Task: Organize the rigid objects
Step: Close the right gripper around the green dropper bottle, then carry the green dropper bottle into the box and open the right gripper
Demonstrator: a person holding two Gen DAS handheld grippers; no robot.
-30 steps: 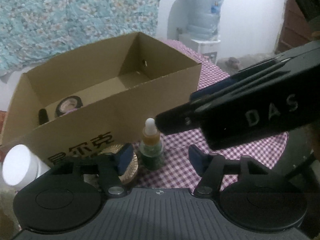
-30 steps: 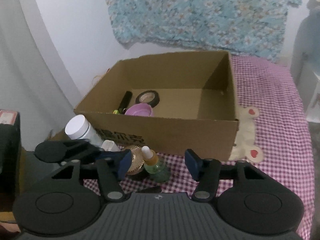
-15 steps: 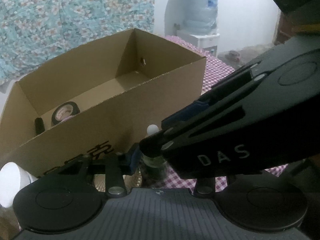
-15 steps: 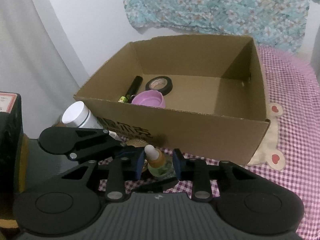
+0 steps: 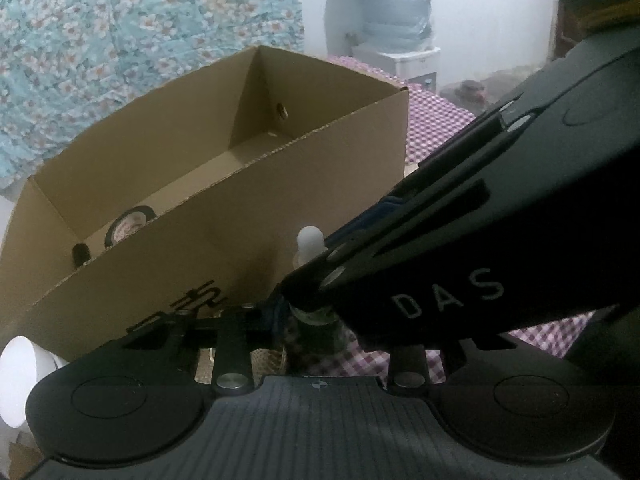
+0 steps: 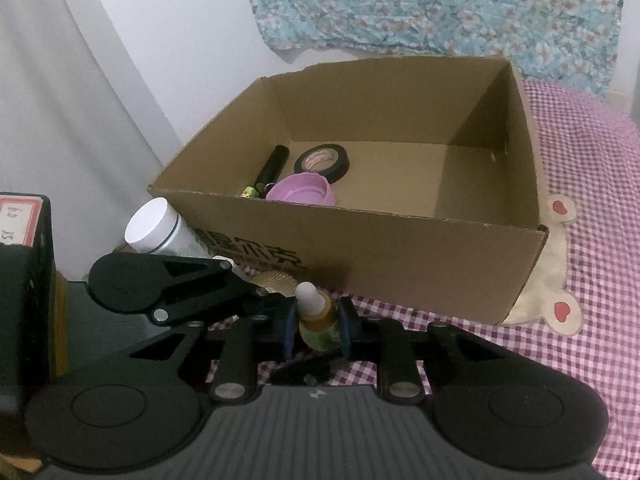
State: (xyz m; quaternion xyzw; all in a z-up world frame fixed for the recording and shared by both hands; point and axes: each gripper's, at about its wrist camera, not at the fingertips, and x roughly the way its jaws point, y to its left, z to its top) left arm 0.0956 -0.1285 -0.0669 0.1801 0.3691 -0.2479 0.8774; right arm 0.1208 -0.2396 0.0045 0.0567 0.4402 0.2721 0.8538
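Both grippers meet on one small glass dropper bottle with a white rubber bulb, amber neck and green base (image 6: 316,318), which stands upright on the pink-checked cloth of the worktop (image 6: 592,292), just in front of the open brown cardboard box (image 6: 380,240). The right gripper (image 6: 317,326) has just been closing and now has its blue pads against the bottle's sides. The left gripper (image 5: 316,330) has also narrowed around the bottle's base, though the right gripper's body hides whether its pads press it. A black tape roll (image 6: 322,162), a pink plastic lid (image 6: 302,191) and a black tube (image 6: 272,166) already lie at the box's left end; a white-capped jar (image 6: 154,226) leans outside. This looks like the pick-up step; next the bottle likely needs lifting straight up over the near wall, kept upright.
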